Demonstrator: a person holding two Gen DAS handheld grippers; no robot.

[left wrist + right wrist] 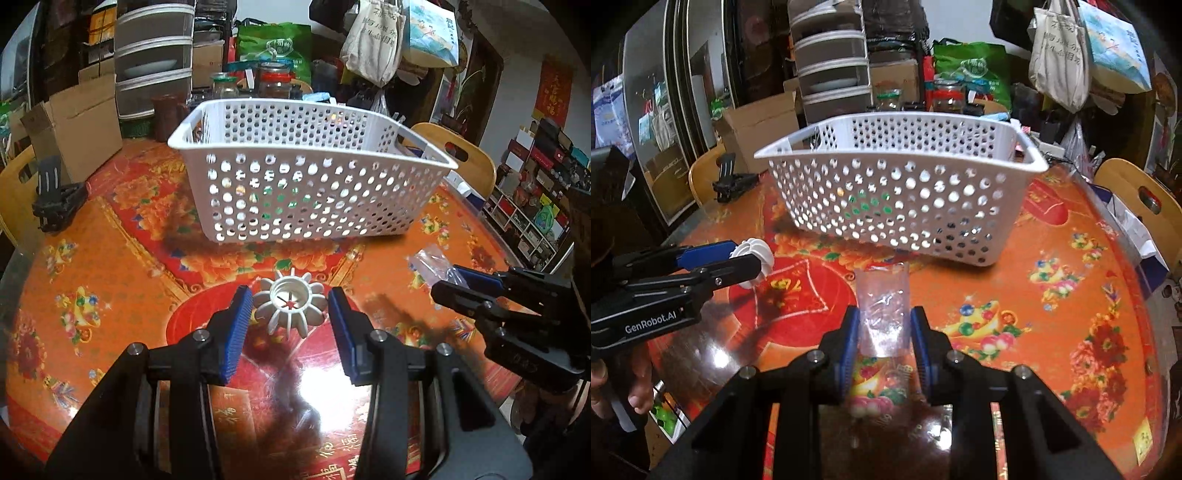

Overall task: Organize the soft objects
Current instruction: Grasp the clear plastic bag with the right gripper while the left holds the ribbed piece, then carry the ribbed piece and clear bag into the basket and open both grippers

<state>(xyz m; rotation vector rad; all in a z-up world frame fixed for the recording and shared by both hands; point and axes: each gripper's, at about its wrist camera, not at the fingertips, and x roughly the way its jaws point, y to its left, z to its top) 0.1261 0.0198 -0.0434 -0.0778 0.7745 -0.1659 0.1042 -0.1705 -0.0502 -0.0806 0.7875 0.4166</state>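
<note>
Above the middle of a red floral table [110,258], the left gripper [290,310] clamps a white ribbed flower-shaped piece [291,306], the right gripper [882,332] pinches a clear plastic bag [882,306]; a white perforated basket [306,192] stands beyond, toward the far edge.

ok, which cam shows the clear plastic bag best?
Right wrist: the clear crinkled plastic bag fills the centre, pinched between the right gripper jaws, its whole length visible. Left wrist shows only a small end poking out at the right edge.
</note>
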